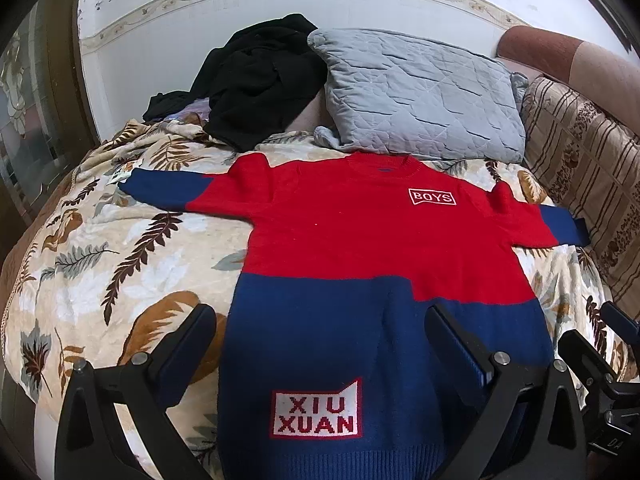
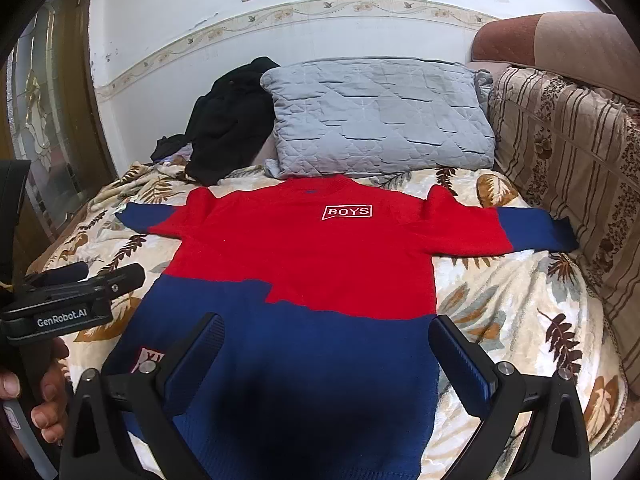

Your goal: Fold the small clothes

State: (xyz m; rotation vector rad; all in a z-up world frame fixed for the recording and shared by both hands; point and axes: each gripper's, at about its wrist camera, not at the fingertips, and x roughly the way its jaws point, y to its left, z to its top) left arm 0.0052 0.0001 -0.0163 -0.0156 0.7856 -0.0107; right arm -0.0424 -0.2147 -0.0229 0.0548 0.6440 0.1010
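Now both claws gape wide — the left claw (image 1: 320, 344) and right claw (image 2: 326, 344) hover over the sweater (image 1: 360, 248) hem, sleeves spread ahead on the bed (image 1: 100, 248).

The sweater (image 1: 352, 240) lies flat on the blanket (image 1: 100, 248) that covers the bed, front up, collar toward the wall (image 1: 168, 40), hem nearest the cameras, both sleeves stretched out to the sides. Behind its collar a pillow (image 1: 420, 92) leans at the head of the bed, its lower edge just beside the neckline. Left of the pillow, touching it, a heap of dark clothes (image 1: 256, 80) rests against the wall. Along the right side of the bed stands a cushion (image 1: 580, 184); the right sleeve's cuff reaches its base. Left of the bed is a door (image 2: 44, 128). The left gripper (image 1: 320, 320) hangs over the sweater's lower left part, the right gripper (image 2: 326, 330) over its lower right, side by side.
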